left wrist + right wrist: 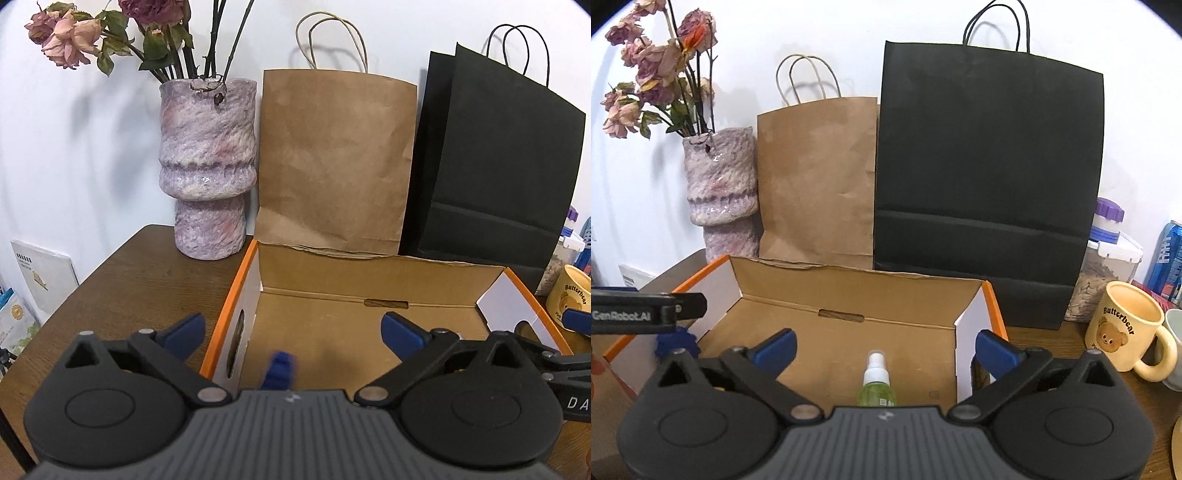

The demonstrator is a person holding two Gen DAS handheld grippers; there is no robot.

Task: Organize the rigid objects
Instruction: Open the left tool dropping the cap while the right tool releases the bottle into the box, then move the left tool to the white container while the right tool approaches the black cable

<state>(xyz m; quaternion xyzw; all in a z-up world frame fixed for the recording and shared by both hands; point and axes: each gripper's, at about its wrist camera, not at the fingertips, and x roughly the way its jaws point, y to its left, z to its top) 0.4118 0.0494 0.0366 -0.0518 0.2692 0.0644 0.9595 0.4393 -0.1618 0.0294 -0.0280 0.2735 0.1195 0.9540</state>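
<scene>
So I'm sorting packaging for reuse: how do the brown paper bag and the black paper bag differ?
The brown paper bag is shorter and narrower; the black paper bag is taller and wider. The brown one has tan handles, the black one black handles. Both stand upright against the wall behind the cardboard box.

Each hand-held gripper point(291, 334) point(884, 345) — black linkage arms, silver pivot screws, blue fingertip pads point(775, 349) — has a ribbed grey body.

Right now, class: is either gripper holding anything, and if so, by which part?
Nothing is held. The left gripper and right gripper both stand open over the cardboard box; a green spray bottle sits ungripped.
</scene>
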